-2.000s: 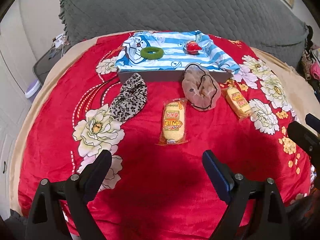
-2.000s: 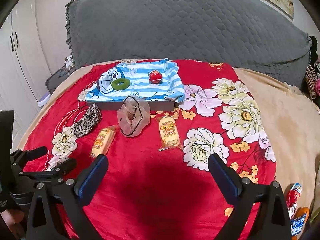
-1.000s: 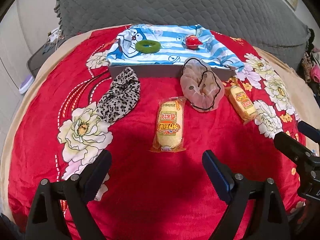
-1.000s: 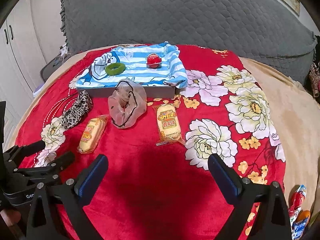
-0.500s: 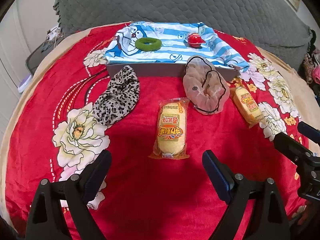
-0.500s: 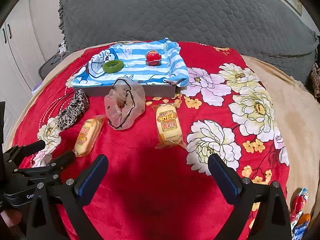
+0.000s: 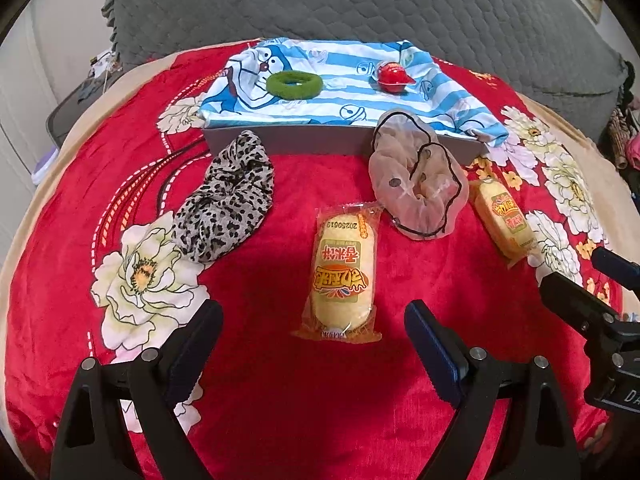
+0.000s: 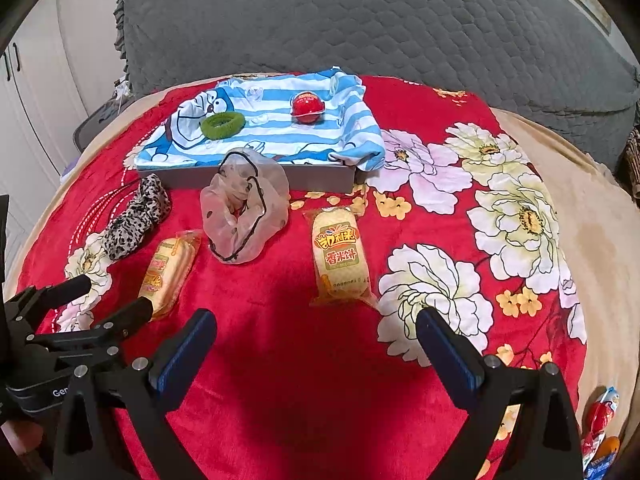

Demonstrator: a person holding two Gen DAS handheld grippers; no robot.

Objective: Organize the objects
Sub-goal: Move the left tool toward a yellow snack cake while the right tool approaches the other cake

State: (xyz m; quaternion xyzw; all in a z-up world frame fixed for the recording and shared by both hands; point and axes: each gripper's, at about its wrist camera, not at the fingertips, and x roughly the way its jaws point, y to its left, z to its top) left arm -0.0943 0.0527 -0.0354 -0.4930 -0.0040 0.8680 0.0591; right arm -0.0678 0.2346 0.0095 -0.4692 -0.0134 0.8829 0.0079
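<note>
On a red flowered blanket lie two yellow rice-cracker packets, a leopard-print scrunchie (image 7: 226, 198) and a sheer beige scrunchie (image 7: 418, 182). My left gripper (image 7: 314, 328) is open, just short of the near packet (image 7: 344, 276). My right gripper (image 8: 316, 338) is open, just short of the other packet (image 8: 340, 256). Behind them stands a grey box (image 7: 320, 144) draped with a blue striped cartoon cloth (image 7: 340, 84), on which sit a green scrunchie (image 7: 294, 85) and a red ball-shaped item (image 7: 392, 76).
A grey quilted headboard (image 8: 360, 20) rises behind the box. Small snack wrappers (image 8: 600, 428) lie at the bed's right edge. White cupboards (image 8: 24, 92) stand at the left. The left gripper's body (image 8: 52, 332) shows at the right wrist view's lower left.
Both grippers have moved forward and lower toward the packets, which now look larger and closer to the fingertips. Both stay open. No object has moved.
</note>
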